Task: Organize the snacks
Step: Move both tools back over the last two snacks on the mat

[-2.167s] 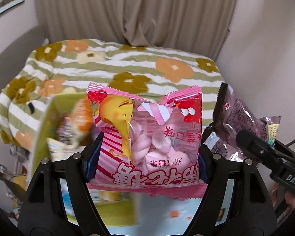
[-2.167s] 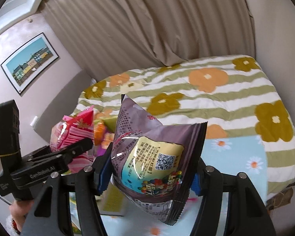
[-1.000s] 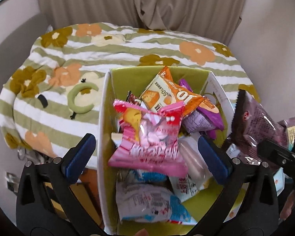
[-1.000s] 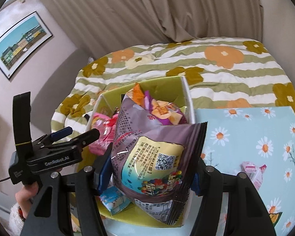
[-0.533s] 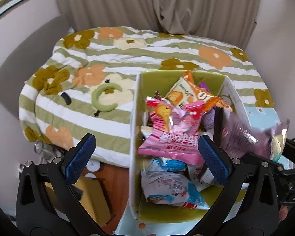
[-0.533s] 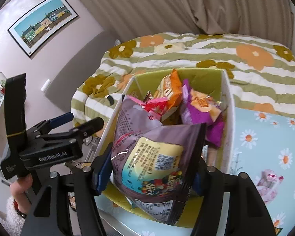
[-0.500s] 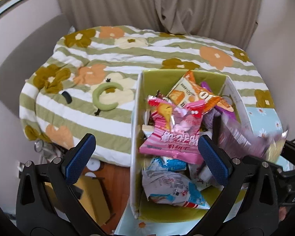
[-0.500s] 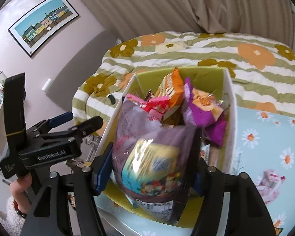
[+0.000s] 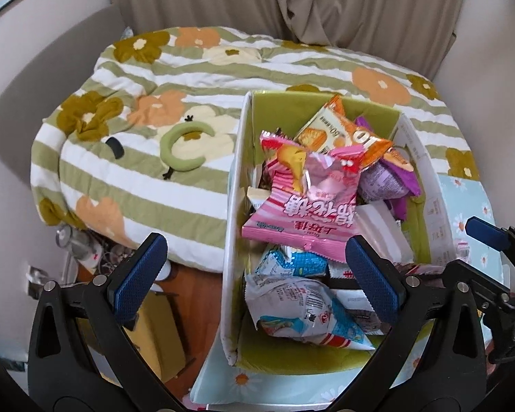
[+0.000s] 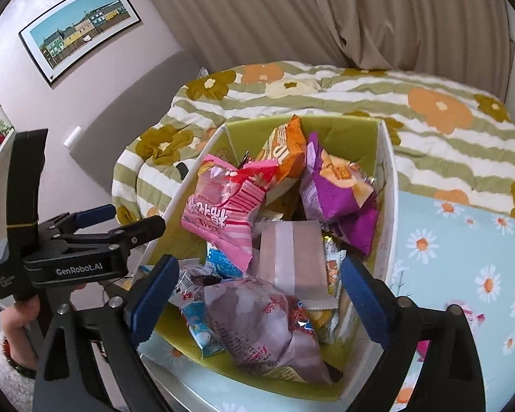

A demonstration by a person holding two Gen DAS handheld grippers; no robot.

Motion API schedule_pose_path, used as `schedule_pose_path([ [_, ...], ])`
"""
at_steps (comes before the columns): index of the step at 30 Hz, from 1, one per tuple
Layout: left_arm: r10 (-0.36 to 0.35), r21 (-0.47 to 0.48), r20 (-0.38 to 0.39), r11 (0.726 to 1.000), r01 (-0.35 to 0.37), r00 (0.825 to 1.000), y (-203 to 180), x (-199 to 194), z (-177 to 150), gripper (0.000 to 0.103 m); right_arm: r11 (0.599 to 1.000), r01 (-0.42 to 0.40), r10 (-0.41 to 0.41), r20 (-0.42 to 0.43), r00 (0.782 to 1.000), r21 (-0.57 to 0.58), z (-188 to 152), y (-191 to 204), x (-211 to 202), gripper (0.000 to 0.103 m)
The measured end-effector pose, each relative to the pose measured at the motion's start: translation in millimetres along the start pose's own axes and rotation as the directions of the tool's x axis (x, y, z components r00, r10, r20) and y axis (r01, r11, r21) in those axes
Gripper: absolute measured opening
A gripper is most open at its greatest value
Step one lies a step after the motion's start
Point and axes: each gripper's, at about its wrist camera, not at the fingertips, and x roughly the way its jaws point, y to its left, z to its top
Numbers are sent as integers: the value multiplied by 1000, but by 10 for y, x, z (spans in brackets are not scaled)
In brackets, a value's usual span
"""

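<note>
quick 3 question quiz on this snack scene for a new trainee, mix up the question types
1. True or false: the right gripper is shut on a packet.
2. Multiple choice: the pink marshmallow bag lies A) on the bedspread B) on top of the pile in the green box C) in the left gripper.
3. Fill in: the orange packet stands at the box's ____ end, by the bed.

Key: 1 false, both grippers are open and hold nothing; 2 B; 3 far.
</note>
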Motion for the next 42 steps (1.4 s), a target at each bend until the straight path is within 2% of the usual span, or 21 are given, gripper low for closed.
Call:
schedule_pose_path([
  [4,-32,14,23,999,32,999,-31,-132,29,103,999,42,-42,5,999,-25,15,68,-110,94],
  [7,-50,39,45,998,48,998,-108,-243,38,103,998,64,-63,38,997,-24,10,105,-269,94],
  [10,-85,73,63,994,81,994,-204,-359,59,103,992,123,-123,84,989,7,-3,94,-493,94],
  [13,-150,122,78,983,140,986,-389,-460,103,103,980,183,-193,135,972,83,-73,-27,-811,94],
  [16,-217,185,78,962,200,973,-686,-537,150,103,958,243,-265,146,953,151,-175,-187,-1058,94],
  [18,-248,213,79,950,226,966,-879,-575,151,103,929,314,-342,130,930,196,-288,-350,-1221,94],
  [23,-336,280,35,907,314,941,-1513,-620,7,103,873,397,-435,83,896,284,-618,-753,-1492,94],
  [25,-355,302,13,893,335,935,-1772,-615,-86,103,858,411,-450,62,891,308,-765,-932,-1552,94],
  [31,-378,358,-63,856,374,924,-2516,-536,-346,103,819,454,-486,4,874,351,-1203,-1347,-1696,94],
  [34,-383,374,-114,838,397,917,-2842,-411,-443,103,806,451,-486,-7,874,384,-1394,-1508,-1744,94],
  [37,-359,388,-152,835,390,921,-3140,-221,-558,103,791,467,-497,-33,867,396,-1565,-1657,-1736,94],
  [42,-296,409,-191,843,350,936,-3393,195,-733,103,771,478,-496,-74,865,419,-1816,-1853,-1589,94],
])
